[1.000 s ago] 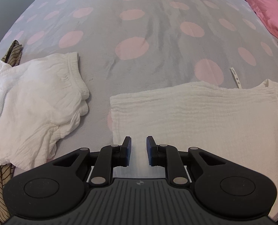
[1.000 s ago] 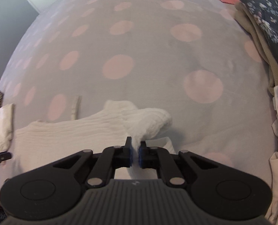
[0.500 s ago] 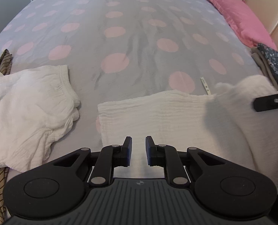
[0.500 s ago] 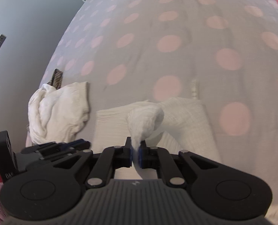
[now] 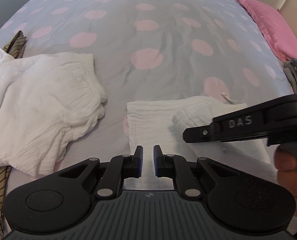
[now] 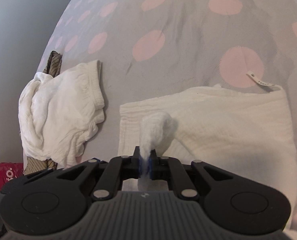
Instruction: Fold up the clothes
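A white crinkled garment lies flat on the dotted bedspread. My right gripper pinches a bunched fold of it, lifted over the garment's left part, while its jaws are opening. In the left wrist view this right gripper comes in from the right, side-on, above the folded-over layer. My left gripper hovers over the garment's near left edge. Its jaws are closing with a narrow gap between them, and nothing is pinched there.
A second, crumpled white garment lies to the left on a striped cloth. A pink pillow and a stack of clothes are at the far right. A red bag sits beside the bed.
My right gripper has carried the garment's right side leftward across it and come into the left wrist view. The left jaws have narrowed a little.
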`<state>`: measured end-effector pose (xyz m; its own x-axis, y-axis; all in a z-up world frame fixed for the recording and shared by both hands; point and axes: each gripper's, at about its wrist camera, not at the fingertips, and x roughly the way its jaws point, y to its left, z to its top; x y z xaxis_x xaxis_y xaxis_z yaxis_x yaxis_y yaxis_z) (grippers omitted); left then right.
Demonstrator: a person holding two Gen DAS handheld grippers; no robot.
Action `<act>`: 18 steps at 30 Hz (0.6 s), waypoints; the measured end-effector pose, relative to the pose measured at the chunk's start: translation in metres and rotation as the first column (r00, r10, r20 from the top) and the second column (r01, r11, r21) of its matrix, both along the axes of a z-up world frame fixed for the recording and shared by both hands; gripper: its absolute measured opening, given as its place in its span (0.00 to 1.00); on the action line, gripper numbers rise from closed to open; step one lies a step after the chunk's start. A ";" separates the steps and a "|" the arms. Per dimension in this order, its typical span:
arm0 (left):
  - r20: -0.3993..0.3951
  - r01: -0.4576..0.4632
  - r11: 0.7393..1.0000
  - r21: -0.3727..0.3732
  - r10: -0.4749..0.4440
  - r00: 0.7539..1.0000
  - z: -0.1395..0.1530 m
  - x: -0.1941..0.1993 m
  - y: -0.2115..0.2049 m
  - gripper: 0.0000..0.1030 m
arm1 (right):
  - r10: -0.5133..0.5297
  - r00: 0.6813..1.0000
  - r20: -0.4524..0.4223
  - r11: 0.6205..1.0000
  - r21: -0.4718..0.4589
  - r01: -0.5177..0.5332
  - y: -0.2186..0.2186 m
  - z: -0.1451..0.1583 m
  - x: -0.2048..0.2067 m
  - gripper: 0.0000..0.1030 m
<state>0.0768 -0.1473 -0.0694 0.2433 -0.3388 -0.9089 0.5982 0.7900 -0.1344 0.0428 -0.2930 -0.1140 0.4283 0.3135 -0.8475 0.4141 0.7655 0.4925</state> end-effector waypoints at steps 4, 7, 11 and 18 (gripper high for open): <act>-0.008 -0.017 1.000 0.003 0.017 1.000 -0.001 0.004 0.001 0.09 | -0.015 0.999 0.034 1.000 0.014 0.014 -0.004 0.001 0.003 0.36; -0.020 -0.025 1.000 -0.012 0.024 1.000 0.000 0.004 0.001 0.09 | -0.015 0.997 0.074 1.000 0.027 0.013 -0.009 0.018 0.002 0.38; -0.047 -0.035 0.997 -0.063 0.032 0.998 0.006 0.004 0.002 0.09 | -0.008 0.993 0.118 1.000 -0.012 0.009 -0.024 0.047 -0.014 0.44; -0.170 -0.093 0.975 -0.204 0.058 0.984 0.017 0.002 0.005 0.16 | -0.034 0.996 0.086 0.992 -0.118 0.044 -0.070 0.066 -0.072 0.48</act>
